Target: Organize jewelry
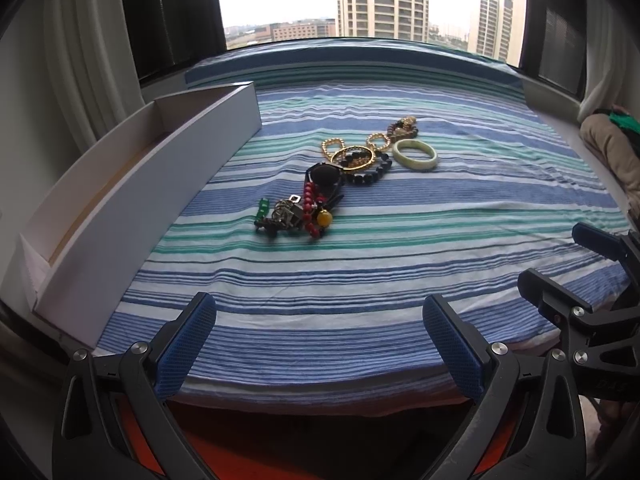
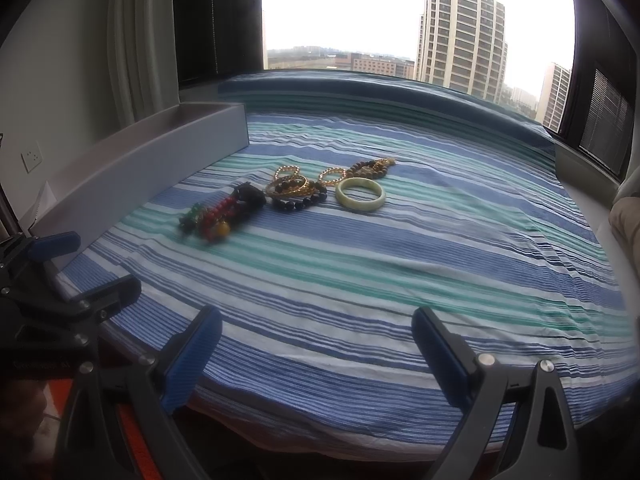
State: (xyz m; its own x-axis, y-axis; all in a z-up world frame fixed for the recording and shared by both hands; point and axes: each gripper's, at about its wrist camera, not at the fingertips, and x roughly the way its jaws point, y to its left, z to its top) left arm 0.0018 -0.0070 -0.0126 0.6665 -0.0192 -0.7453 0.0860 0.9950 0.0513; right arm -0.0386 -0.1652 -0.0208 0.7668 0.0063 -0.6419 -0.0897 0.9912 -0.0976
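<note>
A heap of jewelry lies mid-cloth on a striped blue, green and white sheet (image 1: 400, 240). It holds a pale green bangle (image 1: 415, 154) (image 2: 360, 194), gold chain bracelets (image 1: 335, 147) (image 2: 286, 172), a dark bead bracelet (image 1: 370, 172) (image 2: 300, 202), a red bead string with a yellow bead (image 1: 316, 216) (image 2: 218, 216) and a brown bead piece (image 1: 404, 128) (image 2: 370, 168). A long white open box (image 1: 132, 200) (image 2: 140, 168) lies to the left. My left gripper (image 1: 320, 344) is open and empty at the near edge. My right gripper (image 2: 316, 352) is open and empty too, well short of the jewelry.
A window with tall buildings (image 1: 380, 0) runs behind the far edge. Curtains (image 1: 80, 40) hang at the left and a beige bundle (image 1: 612, 140) lies at the right. A wall socket (image 2: 32, 156) sits left. Each gripper shows in the other's view (image 1: 580, 280) (image 2: 52, 280).
</note>
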